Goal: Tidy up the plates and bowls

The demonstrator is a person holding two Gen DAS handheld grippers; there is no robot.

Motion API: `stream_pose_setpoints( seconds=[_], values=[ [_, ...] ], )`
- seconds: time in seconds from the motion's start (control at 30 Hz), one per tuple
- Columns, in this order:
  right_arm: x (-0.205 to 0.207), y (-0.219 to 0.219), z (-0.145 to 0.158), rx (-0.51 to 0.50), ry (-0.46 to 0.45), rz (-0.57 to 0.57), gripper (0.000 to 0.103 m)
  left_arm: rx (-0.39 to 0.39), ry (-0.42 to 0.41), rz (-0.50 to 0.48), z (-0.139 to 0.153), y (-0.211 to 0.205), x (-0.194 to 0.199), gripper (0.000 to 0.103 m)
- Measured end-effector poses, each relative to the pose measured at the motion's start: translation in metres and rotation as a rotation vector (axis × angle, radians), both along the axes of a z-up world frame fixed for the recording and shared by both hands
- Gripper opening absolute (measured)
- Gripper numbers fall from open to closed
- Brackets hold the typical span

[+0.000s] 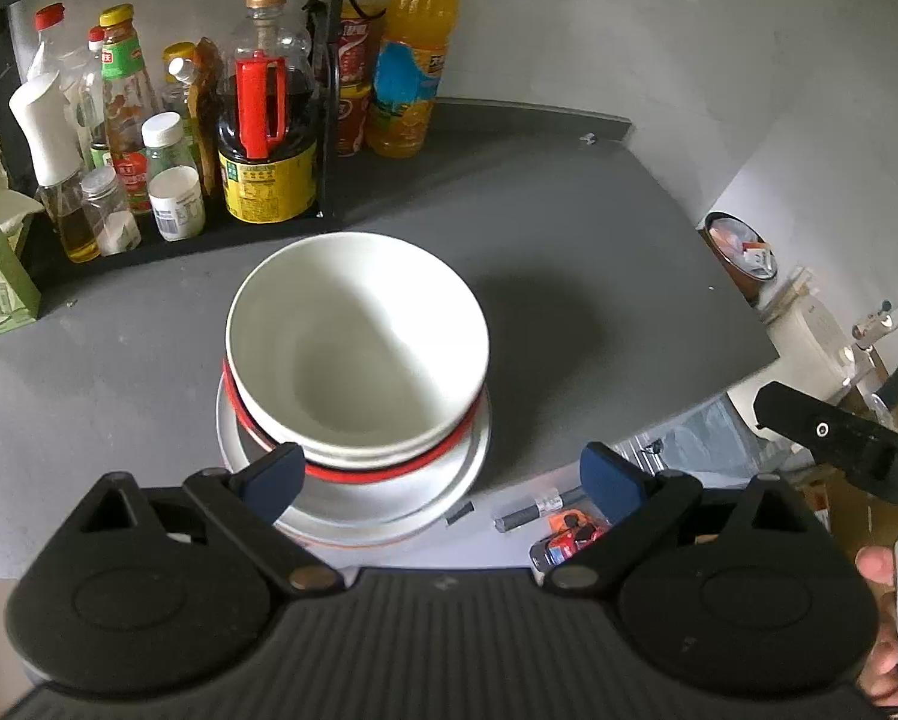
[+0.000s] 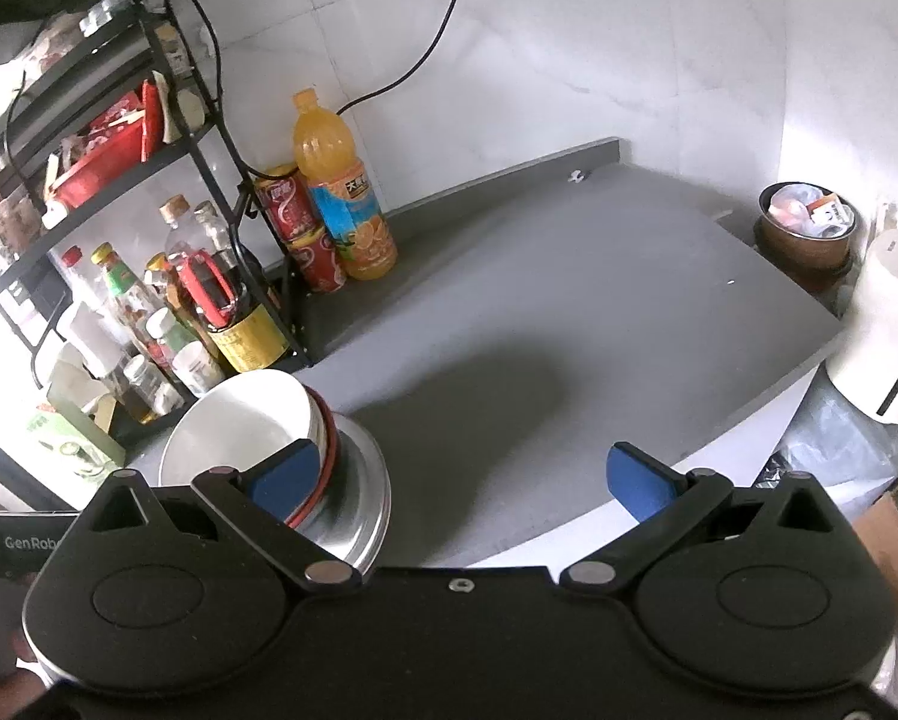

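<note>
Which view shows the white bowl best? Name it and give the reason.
The left wrist view. There the white bowl sits centred, its whole rim and inside visible, stacked on a red-rimmed dish and a metal plate. The right wrist view shows the bowl only at the left, partly hidden behind a blue fingertip.

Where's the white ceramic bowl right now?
The white ceramic bowl tops the stack on the grey counter, nested above a red-rimmed dish and a metal plate, just in front of the black condiment rack.

The white bowl (image 1: 357, 343) hides most of the red-rimmed dish (image 1: 389, 468) and steel plate (image 1: 389, 504) beneath it.
</note>
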State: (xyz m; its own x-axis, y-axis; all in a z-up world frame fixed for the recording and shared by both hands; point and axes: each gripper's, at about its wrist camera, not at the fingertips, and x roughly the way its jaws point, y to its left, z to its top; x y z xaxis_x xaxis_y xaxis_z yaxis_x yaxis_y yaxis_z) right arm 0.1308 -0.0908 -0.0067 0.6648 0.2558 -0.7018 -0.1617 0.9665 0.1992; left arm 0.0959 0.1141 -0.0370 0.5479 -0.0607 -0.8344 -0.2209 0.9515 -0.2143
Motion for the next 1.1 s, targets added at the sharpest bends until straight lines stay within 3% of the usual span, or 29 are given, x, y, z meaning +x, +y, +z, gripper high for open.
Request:
stream_pose_setpoints(
  seconds=[0.43,1.1],
  values=[
    [-0.037,-0.001,0.003,-0.032,-0.019,-0.020,0.103,-0.011,-0.046,-0.004,0.001,0.008,-0.034,0.097],
    [-0.070,-0.007,0.004,-0.093,-0.043,0.001,0.103,0.040,-0.103,-0.006,0.012,0.007,-0.069,0.098]
  ],
)
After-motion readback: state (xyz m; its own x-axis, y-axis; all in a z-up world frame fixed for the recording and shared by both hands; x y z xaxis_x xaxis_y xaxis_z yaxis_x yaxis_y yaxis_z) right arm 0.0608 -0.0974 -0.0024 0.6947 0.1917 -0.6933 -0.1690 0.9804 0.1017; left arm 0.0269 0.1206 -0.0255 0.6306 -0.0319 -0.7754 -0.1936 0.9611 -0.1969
